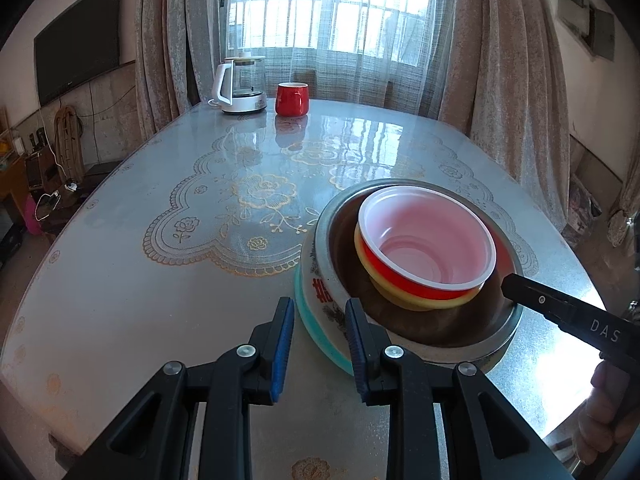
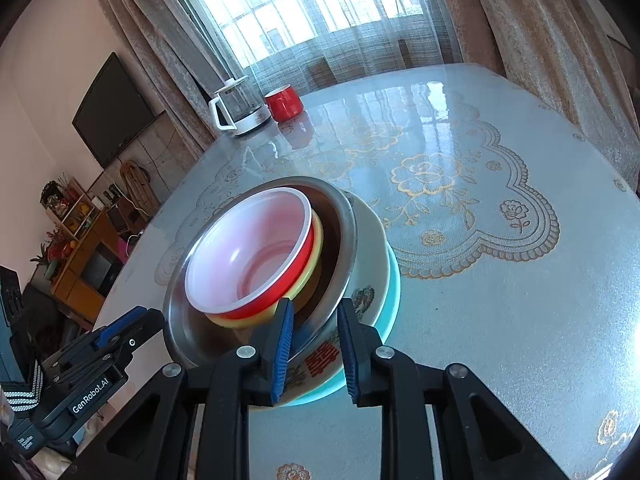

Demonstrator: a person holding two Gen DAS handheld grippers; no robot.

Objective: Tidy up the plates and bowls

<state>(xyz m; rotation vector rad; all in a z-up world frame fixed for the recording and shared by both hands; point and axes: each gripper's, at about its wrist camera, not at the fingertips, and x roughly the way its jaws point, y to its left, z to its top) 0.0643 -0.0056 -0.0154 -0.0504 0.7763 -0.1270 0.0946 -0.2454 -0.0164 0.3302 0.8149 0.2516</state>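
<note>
Black hand-held gripper [image 1: 320,344], blue ribbed pads [image 1: 282,350], silver screws

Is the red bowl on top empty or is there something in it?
Empty: both views show the red bowl's bare white inside down to the bottom.

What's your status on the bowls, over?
Left gripper jaws open, at teal plate edge. Right gripper jaws open astride steel bowl rim. Red bowl nested on top, tilted. Kettle, mug far off.

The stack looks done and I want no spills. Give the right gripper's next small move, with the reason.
Probably draw the right gripper straight back off the rim: the red bowl sits nested in the steel bowl on the plates, and the pads seem to straddle that rim loosely.
</note>
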